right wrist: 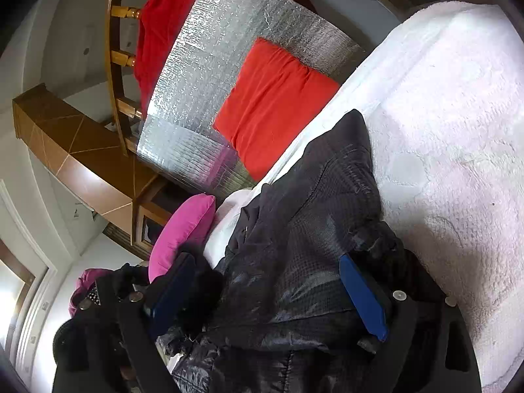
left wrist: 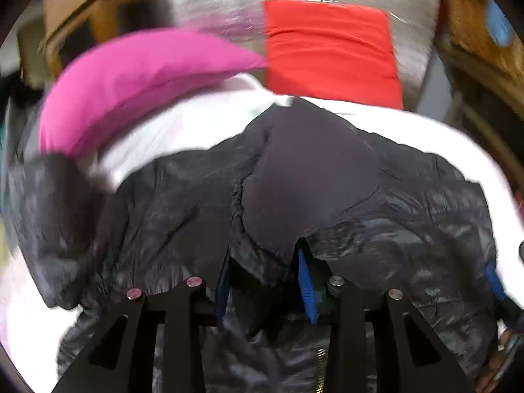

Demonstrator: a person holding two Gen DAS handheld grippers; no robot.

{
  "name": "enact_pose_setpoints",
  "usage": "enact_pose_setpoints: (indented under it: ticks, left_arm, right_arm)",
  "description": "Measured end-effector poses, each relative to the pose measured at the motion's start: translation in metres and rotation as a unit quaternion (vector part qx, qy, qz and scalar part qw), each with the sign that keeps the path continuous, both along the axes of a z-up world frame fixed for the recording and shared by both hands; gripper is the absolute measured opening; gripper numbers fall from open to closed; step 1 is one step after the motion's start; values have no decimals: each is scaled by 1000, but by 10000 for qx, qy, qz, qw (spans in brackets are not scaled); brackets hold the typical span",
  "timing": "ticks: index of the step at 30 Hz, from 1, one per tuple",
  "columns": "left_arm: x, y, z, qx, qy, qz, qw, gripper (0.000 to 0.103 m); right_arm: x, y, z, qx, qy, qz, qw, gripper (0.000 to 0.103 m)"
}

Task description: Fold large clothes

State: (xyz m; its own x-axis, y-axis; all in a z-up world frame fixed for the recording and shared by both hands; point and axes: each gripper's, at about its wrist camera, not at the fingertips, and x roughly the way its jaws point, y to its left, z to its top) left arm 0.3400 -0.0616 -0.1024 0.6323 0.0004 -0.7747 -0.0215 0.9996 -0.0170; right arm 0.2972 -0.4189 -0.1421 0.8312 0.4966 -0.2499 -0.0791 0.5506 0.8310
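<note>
A large shiny black quilted jacket lies spread on a white fluffy blanket. In the left wrist view my left gripper sits low over the jacket's near edge, its blue pads closed on a raised fold of the dark fabric. The picture is blurred at the sides. In the right wrist view the jacket runs away from my right gripper. That gripper's jaws stand wide apart, with the bulk of the jacket lying loose between the blue pads.
A red cushion and a pink cushion lie beyond the jacket, on and beside a silver foil mat. A red garment hangs on a wooden rail. A wooden cabinet stands behind. The white blanket stretches to the right.
</note>
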Motion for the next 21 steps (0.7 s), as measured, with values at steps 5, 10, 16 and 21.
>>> enact_pose_setpoints:
  ticks: [5,10,16,21]
  left_arm:
    - [3,20,-8,-538,55,124,9985,41]
    - [-5,45,-7,-978,-89,499,9939,53]
    - [-11,80,-25,-1624,115,967,9819,64]
    - [-5,95,-33,-2174,190,1075,9700,64]
  right_arm:
    - [0,0,0,-57,-8,3,10000,92]
    - [0,0,0,-88,-14,-9,10000,92]
    - [-1,0,1,-104,-14,-10,9999,92]
    - [-1,0,1,-121,-13,-10,9999,92]
